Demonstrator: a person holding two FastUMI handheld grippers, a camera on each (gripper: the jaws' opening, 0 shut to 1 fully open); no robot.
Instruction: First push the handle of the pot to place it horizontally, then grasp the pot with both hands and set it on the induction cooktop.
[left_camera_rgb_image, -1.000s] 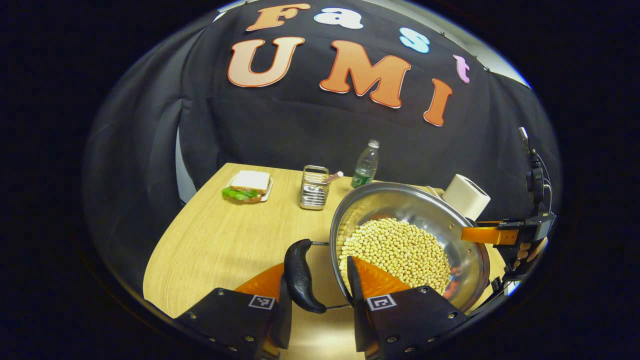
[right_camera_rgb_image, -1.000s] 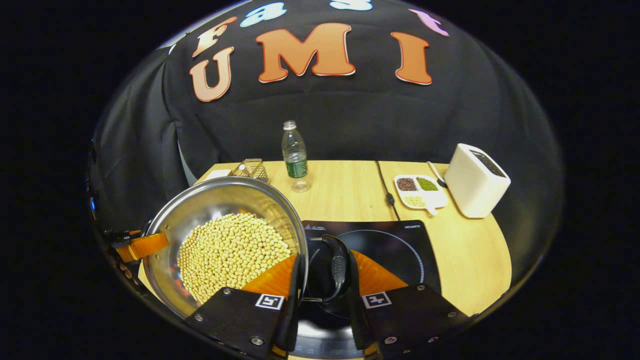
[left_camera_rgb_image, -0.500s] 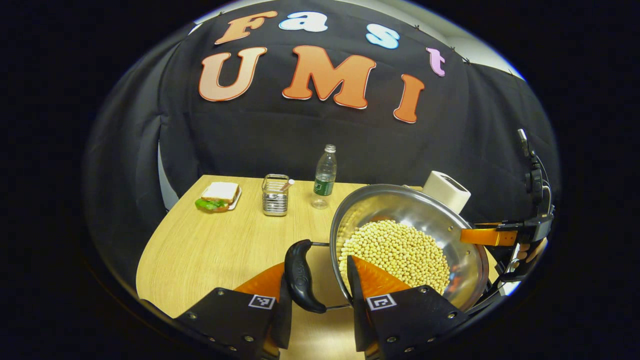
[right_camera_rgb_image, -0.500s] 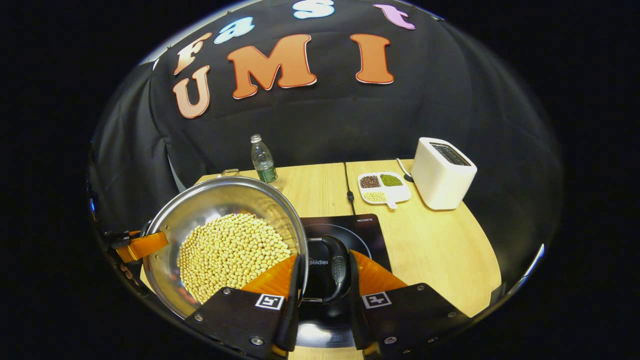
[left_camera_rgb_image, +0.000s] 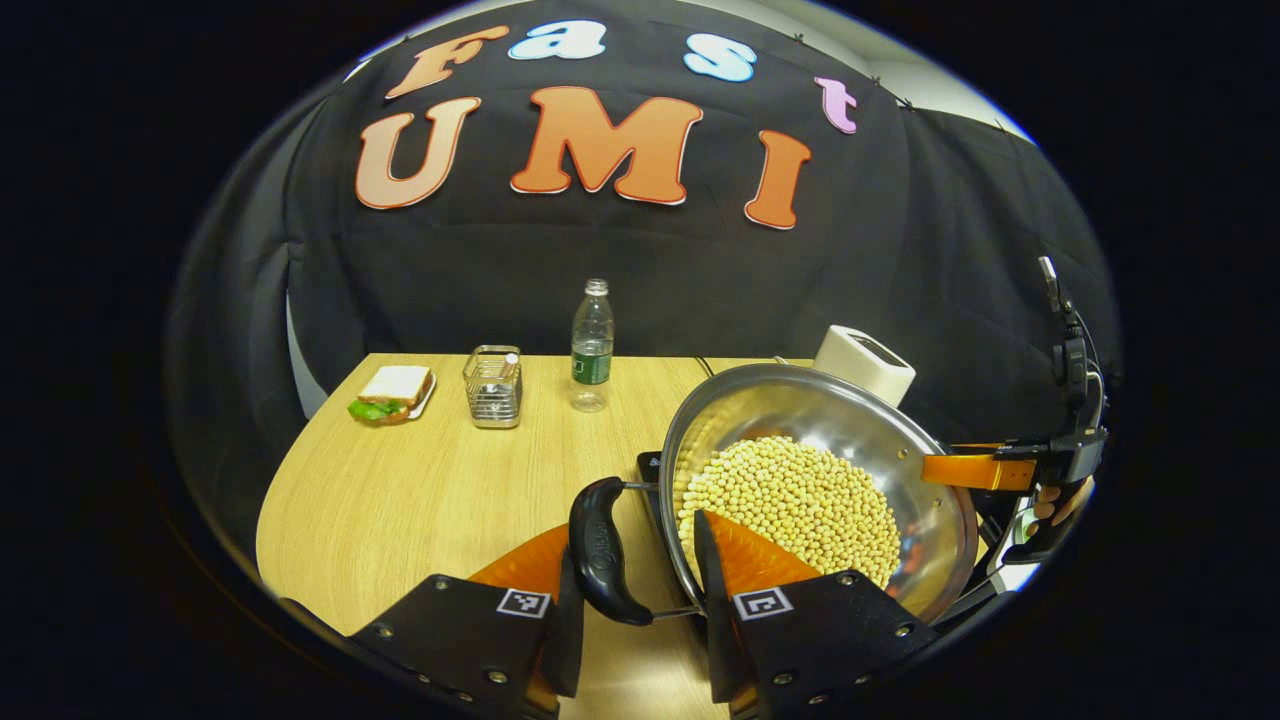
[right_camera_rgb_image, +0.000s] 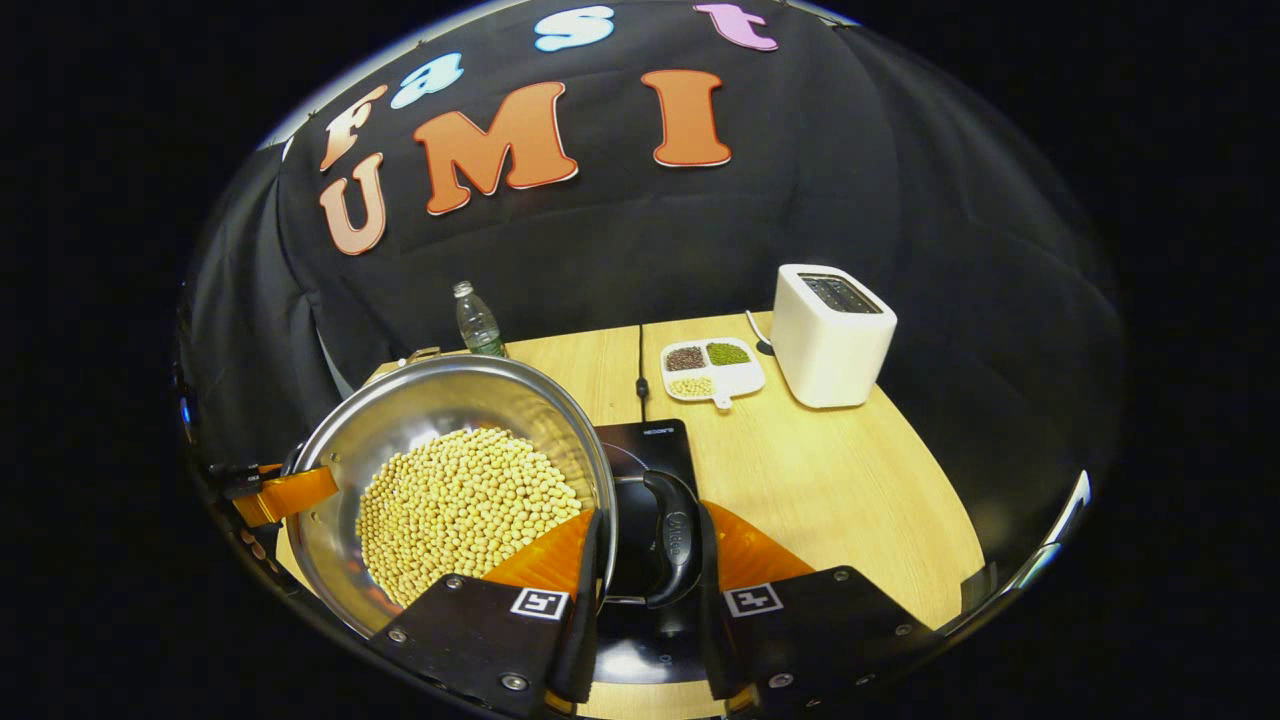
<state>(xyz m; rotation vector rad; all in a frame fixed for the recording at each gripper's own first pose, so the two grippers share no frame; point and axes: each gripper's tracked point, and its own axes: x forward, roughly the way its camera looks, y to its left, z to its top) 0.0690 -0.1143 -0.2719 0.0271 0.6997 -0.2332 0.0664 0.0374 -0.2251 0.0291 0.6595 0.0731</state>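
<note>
Stainless steel, the wide round pot (left_camera_rgb_image: 880, 440) brims with pale yellow beans (left_camera_rgb_image: 800, 505) in the left gripper view, held above the light wooden counter (left_camera_rgb_image: 400, 500). The left hand-held gripper (left_camera_rgb_image: 630, 590) is clenched around the pot's black loop handle (left_camera_rgb_image: 597, 552); I cannot be sure both fingers press it. Behind stand a wire basket (left_camera_rgb_image: 492, 386), a clear plastic bottle (left_camera_rgb_image: 592, 340) and a sandwich plate (left_camera_rgb_image: 392, 392).

In the right gripper view, the right hand-held gripper (right_camera_rgb_image: 650, 590) grasps the opposite black handle (right_camera_rgb_image: 672, 535) over the black induction cooktop (right_camera_rgb_image: 655, 450). A white divided dish (right_camera_rgb_image: 712, 368) holds brown, green and pale grains beside a white toaster (right_camera_rgb_image: 830, 335).
</note>
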